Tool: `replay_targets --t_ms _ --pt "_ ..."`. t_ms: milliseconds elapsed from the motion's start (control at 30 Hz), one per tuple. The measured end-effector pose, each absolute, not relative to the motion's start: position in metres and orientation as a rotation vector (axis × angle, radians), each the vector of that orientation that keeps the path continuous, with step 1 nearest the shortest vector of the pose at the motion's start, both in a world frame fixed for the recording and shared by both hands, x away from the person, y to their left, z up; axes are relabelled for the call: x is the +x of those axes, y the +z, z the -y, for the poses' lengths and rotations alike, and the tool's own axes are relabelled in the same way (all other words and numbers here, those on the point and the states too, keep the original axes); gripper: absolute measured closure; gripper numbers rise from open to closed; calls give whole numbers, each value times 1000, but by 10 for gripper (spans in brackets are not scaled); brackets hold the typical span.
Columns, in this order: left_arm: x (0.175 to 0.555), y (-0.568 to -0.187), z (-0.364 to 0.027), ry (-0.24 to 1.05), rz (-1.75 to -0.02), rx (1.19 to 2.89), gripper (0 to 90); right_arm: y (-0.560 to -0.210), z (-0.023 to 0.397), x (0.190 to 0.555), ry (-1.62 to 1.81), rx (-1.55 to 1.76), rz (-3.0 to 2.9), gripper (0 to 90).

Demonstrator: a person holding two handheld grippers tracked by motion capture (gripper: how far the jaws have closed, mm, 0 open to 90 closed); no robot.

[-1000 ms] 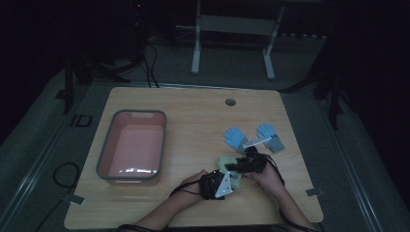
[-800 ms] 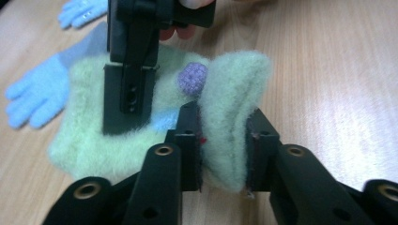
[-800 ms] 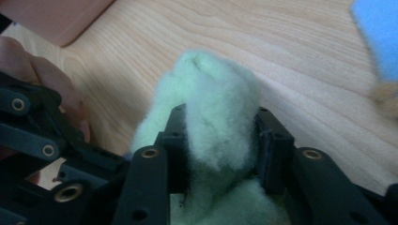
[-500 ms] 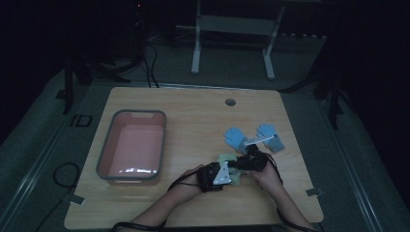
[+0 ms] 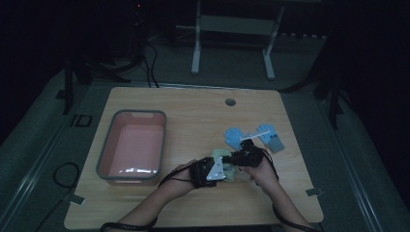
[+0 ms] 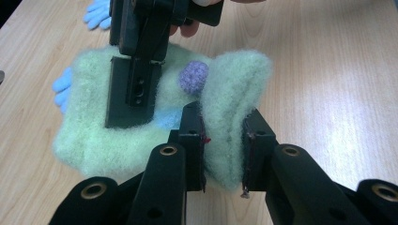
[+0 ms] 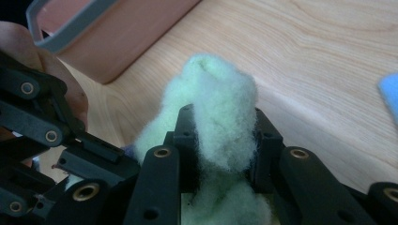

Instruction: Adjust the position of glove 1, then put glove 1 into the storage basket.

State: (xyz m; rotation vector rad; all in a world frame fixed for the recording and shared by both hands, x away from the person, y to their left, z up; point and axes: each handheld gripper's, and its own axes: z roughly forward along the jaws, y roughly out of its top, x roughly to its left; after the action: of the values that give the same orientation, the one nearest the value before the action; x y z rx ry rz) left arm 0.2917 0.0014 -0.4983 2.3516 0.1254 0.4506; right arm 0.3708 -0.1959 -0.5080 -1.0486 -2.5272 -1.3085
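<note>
Both grippers are clamped on the same fuzzy green sock (image 6: 141, 122), which sits a bit toward the front right of the tabletop (image 5: 193, 111), between the pink bin (image 5: 133, 145) and a pair of blue gloves (image 5: 254, 137).

The left gripper (image 6: 224, 150) has just been closing, and its jaws are now squeezed on a bunched-up fold at one end of the sock, fuzz bulging out above the pads. The right gripper (image 7: 220, 140) has been closing too, and it's pinching a tuft of the same green fluff that sticks up between its jaws. From the left gripper view you can see the right gripper's jaw pressed down on the flat part of the sock, right next to a little purple pompom-looking spot (image 6: 193, 77) and a pale blue patch (image 6: 168, 119).

In the high view the two grippers are nearly touching, hands coming in from the front edge. The bin sits toward the left edge, and the gloves lie toward the right edge, just behind the right gripper.
</note>
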Motion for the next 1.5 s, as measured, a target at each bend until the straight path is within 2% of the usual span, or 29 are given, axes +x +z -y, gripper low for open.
replay_targets --t_ms 433,667,1133,1500 --pt "292 -465 -22 508 -126 2346 752 -476 177 376 -1372 -996 2533 700" --pt "291 -451 -44 566 -149 2350 753 -460 152 381 -1386 -948 2548 700" --pt "285 -438 -104 648 -250 2365 756 -440 78 390 -1381 -830 2597 701" --pt "277 -433 -165 703 -341 2393 756 -436 9 395 -1360 -728 2606 700"
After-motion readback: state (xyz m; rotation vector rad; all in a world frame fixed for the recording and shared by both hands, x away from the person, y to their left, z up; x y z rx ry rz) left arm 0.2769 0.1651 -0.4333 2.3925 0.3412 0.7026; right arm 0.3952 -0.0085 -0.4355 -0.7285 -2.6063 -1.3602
